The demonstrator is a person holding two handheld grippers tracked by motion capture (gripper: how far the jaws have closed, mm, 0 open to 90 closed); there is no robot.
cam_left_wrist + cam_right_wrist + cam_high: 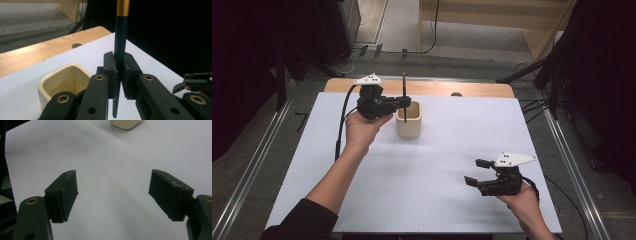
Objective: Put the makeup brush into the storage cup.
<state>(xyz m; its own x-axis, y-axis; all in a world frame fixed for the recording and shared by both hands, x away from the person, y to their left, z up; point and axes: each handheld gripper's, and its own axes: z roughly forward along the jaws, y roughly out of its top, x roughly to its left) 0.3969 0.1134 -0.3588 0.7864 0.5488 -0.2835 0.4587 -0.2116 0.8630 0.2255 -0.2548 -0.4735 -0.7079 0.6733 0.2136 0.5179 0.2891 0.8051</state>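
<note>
White counter point(422, 175), high view: left tool point(404, 103) clamps an upright brush point(404, 95) over the cream cup point(409, 122); right tool point(476, 172) rests well apart, jaws spread. Left gripper view: pads point(130, 72) pinch the brush point(120, 45) just beside the cup point(62, 80). Right gripper view: right tool point(113, 195) holds nothing.

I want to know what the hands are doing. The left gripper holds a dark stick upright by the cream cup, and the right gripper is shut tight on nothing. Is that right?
Not quite. The right gripper is open, its jaws wide apart over the bare white table, as the right gripper view shows. The rest is right: the left gripper holds the dark stick upright by the cream cup.
</note>
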